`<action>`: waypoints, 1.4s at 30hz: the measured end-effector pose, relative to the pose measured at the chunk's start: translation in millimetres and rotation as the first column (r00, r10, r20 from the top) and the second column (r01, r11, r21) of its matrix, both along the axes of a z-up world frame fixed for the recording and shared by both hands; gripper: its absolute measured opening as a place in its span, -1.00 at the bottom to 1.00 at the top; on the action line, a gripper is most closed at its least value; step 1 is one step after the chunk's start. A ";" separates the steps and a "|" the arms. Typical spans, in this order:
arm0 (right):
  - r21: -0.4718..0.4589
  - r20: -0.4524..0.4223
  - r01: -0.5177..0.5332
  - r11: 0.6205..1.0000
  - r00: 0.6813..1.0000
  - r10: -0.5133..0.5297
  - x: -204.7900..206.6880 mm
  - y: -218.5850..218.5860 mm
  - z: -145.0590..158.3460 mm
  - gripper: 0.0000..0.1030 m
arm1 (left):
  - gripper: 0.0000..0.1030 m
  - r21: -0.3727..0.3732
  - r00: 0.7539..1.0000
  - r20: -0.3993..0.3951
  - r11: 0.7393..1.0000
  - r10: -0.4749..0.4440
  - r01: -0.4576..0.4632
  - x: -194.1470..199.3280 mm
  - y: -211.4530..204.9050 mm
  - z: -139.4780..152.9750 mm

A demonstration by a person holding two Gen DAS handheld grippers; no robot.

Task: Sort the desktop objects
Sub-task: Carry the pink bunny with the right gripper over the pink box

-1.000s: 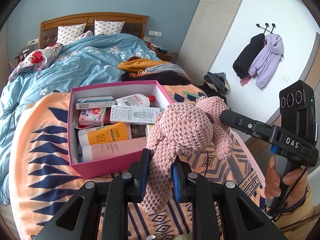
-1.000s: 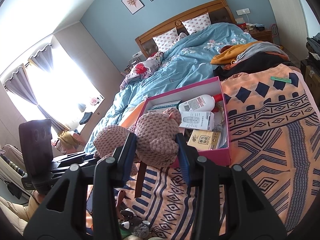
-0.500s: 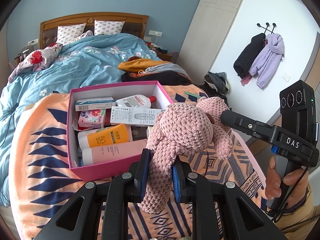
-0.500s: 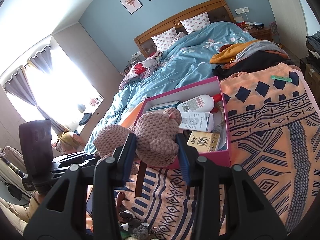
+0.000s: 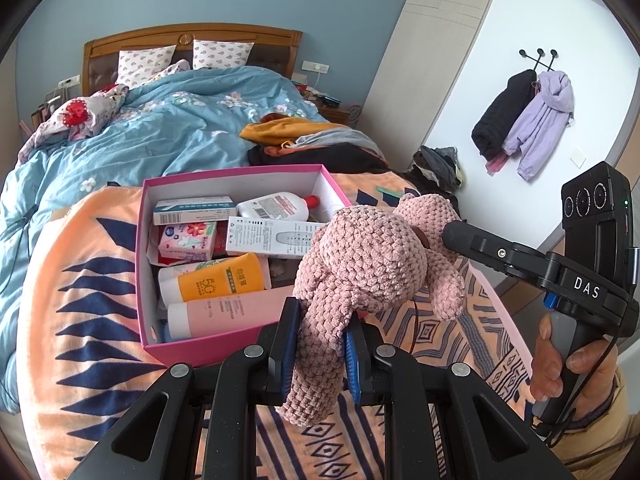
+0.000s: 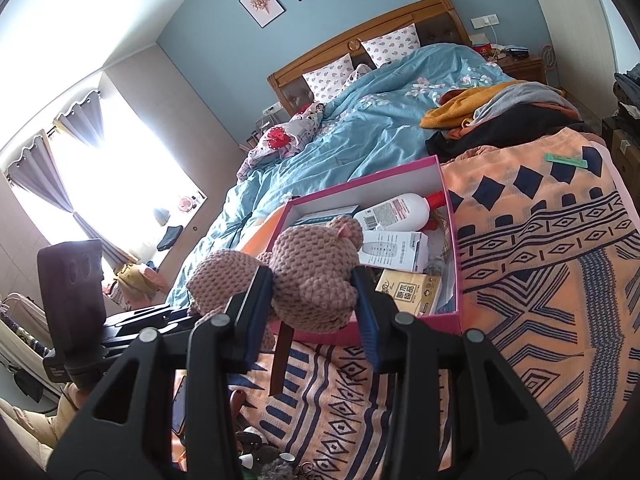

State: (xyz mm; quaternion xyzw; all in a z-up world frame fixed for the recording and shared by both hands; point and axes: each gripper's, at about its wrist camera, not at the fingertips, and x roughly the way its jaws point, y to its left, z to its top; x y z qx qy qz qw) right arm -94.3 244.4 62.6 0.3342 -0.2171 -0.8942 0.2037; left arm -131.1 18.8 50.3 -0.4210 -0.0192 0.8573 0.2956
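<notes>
Pink cardboard makes up the open rectangular box (image 5: pixel 192 350) lying on the orange blanket with navy geometric patterns (image 5: pixel 80 320) at the left of the left wrist view. Inside it sit a white-and-blue carton (image 5: pixel 194 210), a pink floral packet (image 5: pixel 187 241), a white bottle with a red cap (image 5: pixel 276 206), a long white carton (image 5: pixel 272 237), an orange sunscreen tube (image 5: pixel 216 280) and a pale pink bottle (image 5: pixel 224 316).

Just right of the box, the dusty-pink crocheted plush toy (image 5: pixel 360 264) hangs in the air over the box's near right corner, gripped from both ends. The left hand-held gripper (image 5: pixel 320 354) is clamped on the toy's lower limb, its blue-lined fingers pressing either side. Further right, the right hand-held gripper (image 6: pixel 314 312) is clenched around the toy's rounded upper part; in the right wrist view the plush bulges between its fingers, in front of the box's near wall.

At the far right of the left wrist view, a person's hand (image 5: pixel 568 364) wraps the right tool's handle. Behind everything lies a bed with a rumpled light-blue floral duvet (image 5: pixel 168 120).
</notes>
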 end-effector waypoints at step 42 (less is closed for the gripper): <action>-0.024 0.010 0.017 1.000 1.000 -0.017 -40.1 6.9 -6.3 -0.17 | -0.63 -0.030 1.000 -0.007 1.000 0.001 -0.001 -39.6 9.5 -6.5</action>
